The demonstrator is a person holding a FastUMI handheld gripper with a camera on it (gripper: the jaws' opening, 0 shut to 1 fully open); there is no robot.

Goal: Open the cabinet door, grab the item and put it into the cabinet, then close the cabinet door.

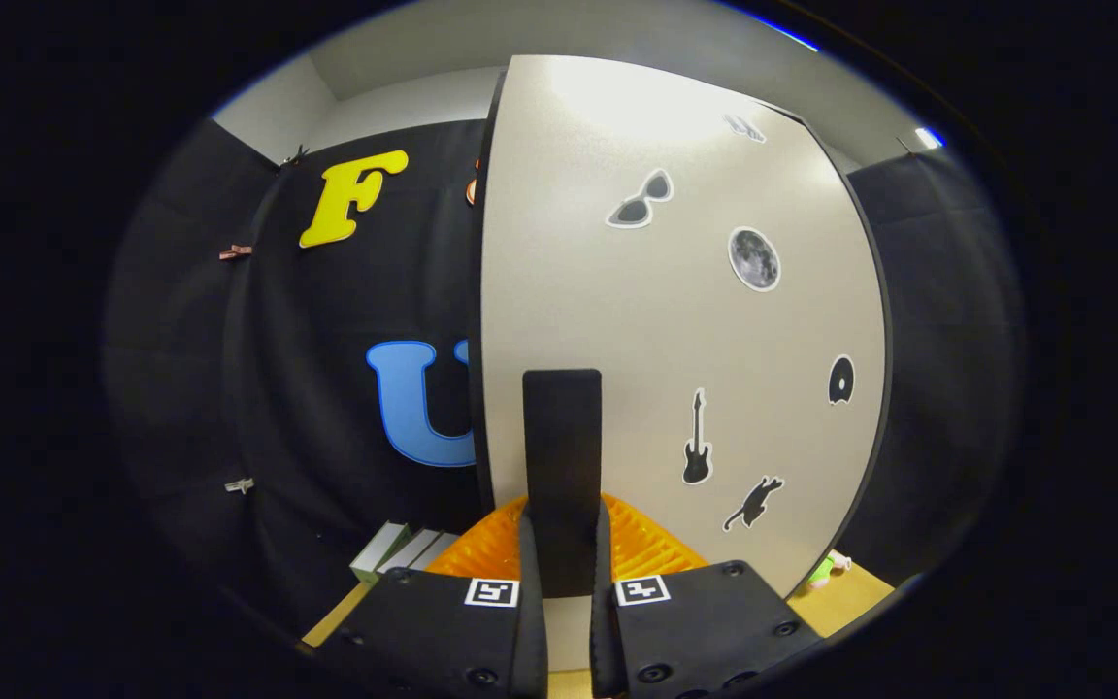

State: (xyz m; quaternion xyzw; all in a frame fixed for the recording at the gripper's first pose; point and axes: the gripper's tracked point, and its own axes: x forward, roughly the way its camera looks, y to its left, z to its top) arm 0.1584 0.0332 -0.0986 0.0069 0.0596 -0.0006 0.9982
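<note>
A pale cabinet door (637, 320) with several dark stickers stands right in front of me. Its black upright handle (562, 437) runs down between my fingers. My gripper (562, 544) is shut on the lower part of this handle, one finger pressing on each side. The door's dark left edge (483, 291) shows against the booth's black wall. A small green and pink item (826, 568) lies on the wooden tabletop (845, 597), to the right of the door's lower corner. The cabinet's inside is hidden behind the door.
A few flat white and green boxes (404, 549) lie on the table to the left of my fingers, near the black cloth wall. A light wall and ceiling show above the door.
</note>
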